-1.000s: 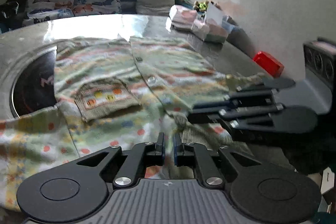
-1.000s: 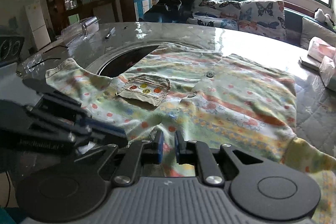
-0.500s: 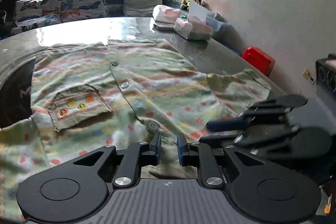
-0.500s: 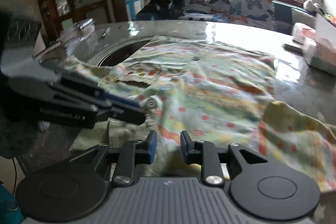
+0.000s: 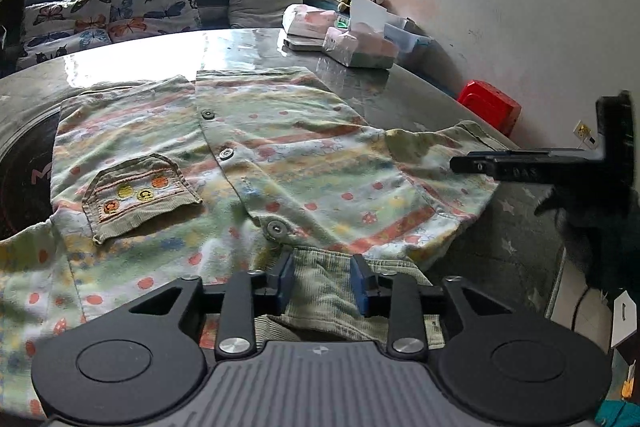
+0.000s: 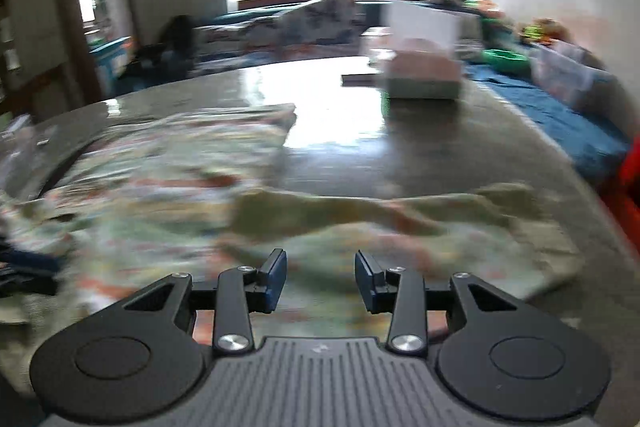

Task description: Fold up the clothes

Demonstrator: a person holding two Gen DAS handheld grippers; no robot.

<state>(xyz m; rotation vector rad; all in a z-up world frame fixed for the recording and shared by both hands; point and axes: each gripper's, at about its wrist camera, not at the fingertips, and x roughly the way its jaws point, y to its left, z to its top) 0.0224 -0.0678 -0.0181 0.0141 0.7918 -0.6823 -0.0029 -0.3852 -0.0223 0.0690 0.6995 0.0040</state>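
Both tongs spreading over the shirt

My right view is smearing badly, so I'm barely making out the one pastel-striped shirt [image 5: 280, 163] lying flat on the counter [image 5: 380, 91]; three buttons, one pocket [image 5: 140, 195] showing. My left tongs [image 5: 322, 281] are opening astride its ribbed collar, right tongs [image 6: 321, 277] opening above the sleeve, neither pinching anything.

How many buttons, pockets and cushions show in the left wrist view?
Buttons on the shirt: 3, first at
Pockets: 1
Cushions: 3, first at
Total: 7
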